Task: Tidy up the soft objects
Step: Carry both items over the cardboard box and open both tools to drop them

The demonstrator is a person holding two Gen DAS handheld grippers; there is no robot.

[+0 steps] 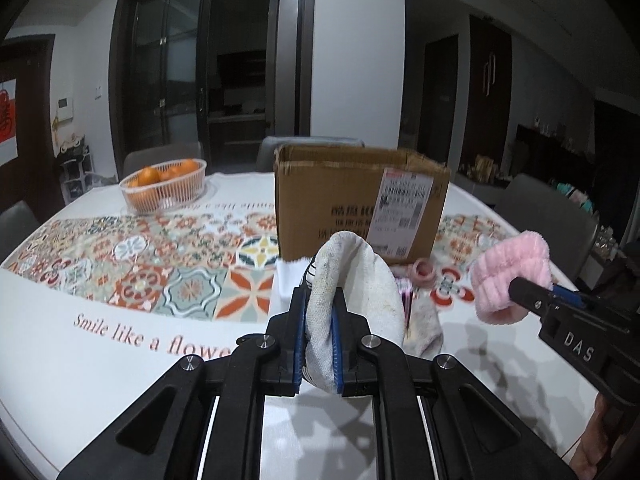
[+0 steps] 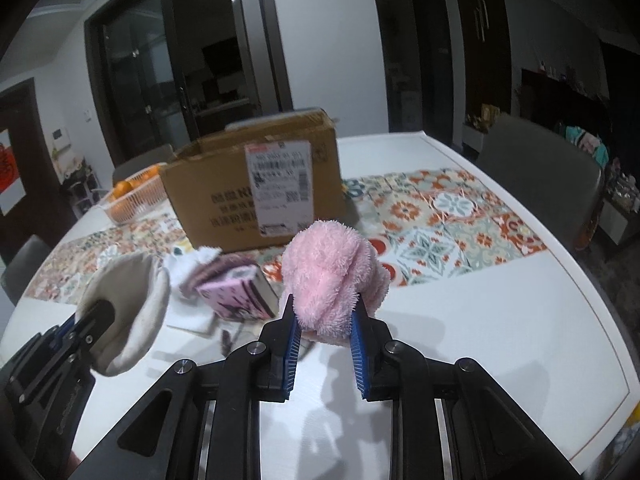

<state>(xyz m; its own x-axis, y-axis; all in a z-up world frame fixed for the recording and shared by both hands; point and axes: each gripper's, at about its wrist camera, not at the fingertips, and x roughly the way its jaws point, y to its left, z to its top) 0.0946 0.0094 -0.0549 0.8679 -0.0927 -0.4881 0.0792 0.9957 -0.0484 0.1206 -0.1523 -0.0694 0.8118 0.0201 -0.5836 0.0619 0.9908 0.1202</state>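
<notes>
Each camera sits just behind its own gripper, looking forward and slightly down along the two fingers across the tabletop (image 1: pixel 100 320) toward its far edge. The left wrist view looks from the near edge, close above the surface, with the left gripper (image 1: pixel 320 312) filling its lower middle and the right gripper (image 1: pixel 524 292) entering at its right edge. The right wrist view faces much the same way, with the right gripper (image 2: pixel 326 320) low in the middle and the left gripper (image 2: pixel 100 312) at lower left. Both share the cardboard box (image 1: pixel 360 200) (image 2: pixel 256 184), the basket of oranges (image 1: pixel 164 188) (image 2: pixel 132 196) and the patterned runner (image 1: pixel 160 264) (image 2: pixel 440 216).
</notes>
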